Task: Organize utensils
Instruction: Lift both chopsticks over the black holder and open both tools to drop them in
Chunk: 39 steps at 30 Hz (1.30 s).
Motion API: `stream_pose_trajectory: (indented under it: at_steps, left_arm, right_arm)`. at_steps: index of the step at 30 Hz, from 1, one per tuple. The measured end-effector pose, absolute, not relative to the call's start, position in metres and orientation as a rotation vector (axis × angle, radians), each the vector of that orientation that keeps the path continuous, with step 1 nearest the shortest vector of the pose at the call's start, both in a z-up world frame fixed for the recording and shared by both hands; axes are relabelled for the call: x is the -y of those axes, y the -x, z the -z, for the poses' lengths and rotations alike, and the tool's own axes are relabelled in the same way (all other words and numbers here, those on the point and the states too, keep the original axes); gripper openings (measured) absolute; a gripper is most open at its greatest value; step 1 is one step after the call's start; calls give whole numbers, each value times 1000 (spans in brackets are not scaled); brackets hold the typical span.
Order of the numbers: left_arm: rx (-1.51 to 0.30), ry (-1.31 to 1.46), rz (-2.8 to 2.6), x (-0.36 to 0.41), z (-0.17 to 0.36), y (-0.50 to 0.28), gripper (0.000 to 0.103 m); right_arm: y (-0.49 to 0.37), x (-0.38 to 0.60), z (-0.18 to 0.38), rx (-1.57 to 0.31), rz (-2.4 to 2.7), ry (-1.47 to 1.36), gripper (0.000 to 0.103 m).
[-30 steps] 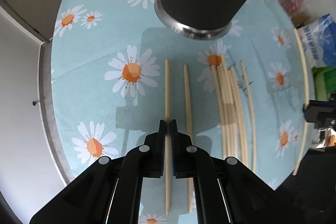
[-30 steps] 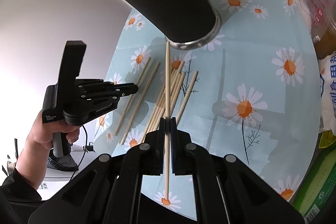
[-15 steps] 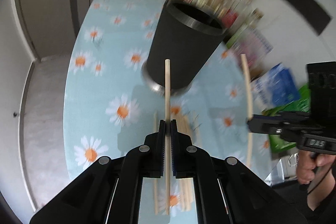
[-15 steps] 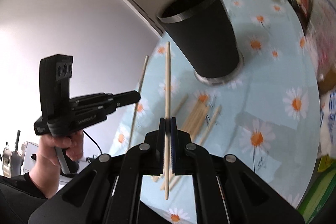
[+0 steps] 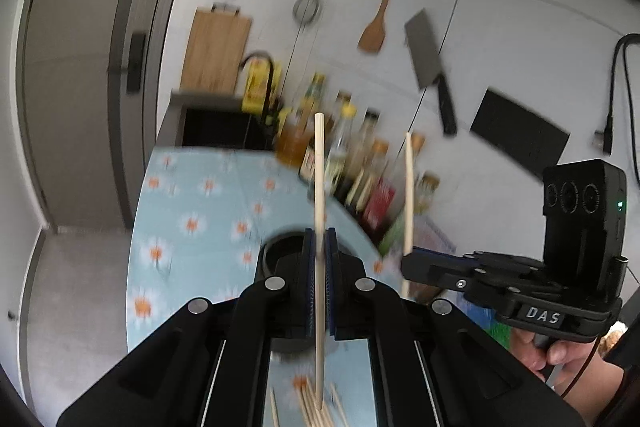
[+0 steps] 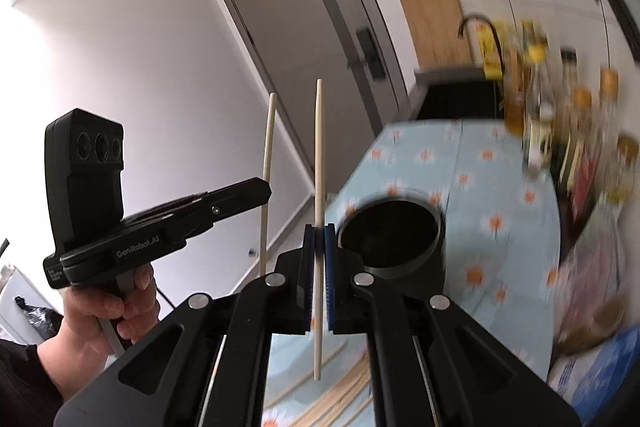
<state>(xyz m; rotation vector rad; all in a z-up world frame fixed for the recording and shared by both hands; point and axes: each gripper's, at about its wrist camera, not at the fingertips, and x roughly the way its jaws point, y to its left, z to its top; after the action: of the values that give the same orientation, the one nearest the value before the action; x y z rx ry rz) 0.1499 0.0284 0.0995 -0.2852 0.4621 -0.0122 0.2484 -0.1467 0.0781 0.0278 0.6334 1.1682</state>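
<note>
My left gripper (image 5: 319, 239) is shut on a wooden chopstick (image 5: 319, 163) held upright high above the table. My right gripper (image 6: 319, 235) is shut on another chopstick (image 6: 319, 147), also upright. Each gripper shows in the other's view: the right one (image 5: 412, 261) with its chopstick (image 5: 408, 187), the left one (image 6: 256, 193) with its chopstick (image 6: 267, 163). The black utensil cup (image 6: 394, 227) stands open-mouthed on the daisy tablecloth (image 6: 500, 195) just beyond the right gripper; its rim (image 5: 280, 247) is partly hidden behind my left fingers. Several loose chopsticks (image 5: 316, 413) lie on the cloth below.
A row of sauce bottles (image 5: 352, 159) lines the table's far right edge. Packets (image 6: 596, 267) lie at the right side. A sink and tap (image 5: 256, 67), cutting board (image 5: 216, 55), spatula, strainer and cleaver (image 5: 430, 67) hang on the back wall. A door (image 6: 304, 39) stands left.
Both grippers have lifted their chopsticks off the table and tilted upward, so the cup's open mouth now shows from above and the two grippers have come close side by side.
</note>
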Motion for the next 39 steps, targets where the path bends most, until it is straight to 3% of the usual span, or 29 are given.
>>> stream_pose_trajectory:
  at_steps: [13,27,28,29,31,34,39]
  left_arm:
    - [-127,294,47,-46,-101,-182,4]
    - [-215,298,32,-47,-47,-203,5]
    - [-227,303,29,-47,-44,-202,5]
    - [-234,306,25,-47,-43,-202,5]
    - [-249,307,15,-47,-41,-199,10]
    - [-256,320,3,-50,-40,-195,31]
    - [-262,337,-18,-54,-42,-184,31]
  right_arm:
    - [-301,141,-94,-459,-1148,-215,6]
    - [-308,129,-39,-517,-1082,-167,6]
    - [-307,129,-38,-522,-1081,-161,7]
    - [-306,129,-37,-532,-1083,-155,24]
    - [-305,131,-36,-533,-1084,-163,42]
    - [-305,133,-35,-550,-1081,-170,42]
    - [-299,143,-36,-556,-1077,-189,42]
